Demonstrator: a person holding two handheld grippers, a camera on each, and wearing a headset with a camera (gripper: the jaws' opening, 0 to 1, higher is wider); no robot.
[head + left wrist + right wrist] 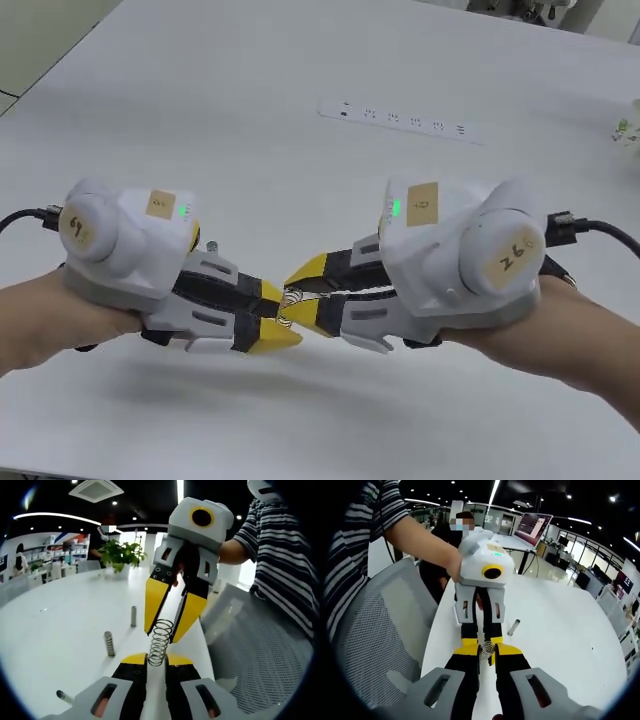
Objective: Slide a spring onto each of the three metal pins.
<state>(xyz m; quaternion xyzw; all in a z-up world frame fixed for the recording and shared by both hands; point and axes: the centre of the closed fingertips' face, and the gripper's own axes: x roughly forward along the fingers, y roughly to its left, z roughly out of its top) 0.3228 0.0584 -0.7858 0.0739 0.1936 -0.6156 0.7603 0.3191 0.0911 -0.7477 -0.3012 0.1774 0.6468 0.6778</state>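
A small steel spring (159,642) hangs in the air between both grippers, which face each other tip to tip over the white table (300,60). My left gripper (156,660) is shut on its lower end. The right gripper (161,635) comes in from above, its yellow jaws pressed on either side of the upper end. From the right gripper (487,652) I see the spring (488,648) end-on between the jaws. Two upright pins (133,616) (109,643) look ribbed, as if each wears a spring. A third pin (62,696) is bare and leaning.
A white power strip (400,120) lies on the table's far side. One pin (211,244) peeks out behind the left gripper. A grey mesh chair (260,645) stands at the table's near edge. A potted plant (120,555) sits at the far end.
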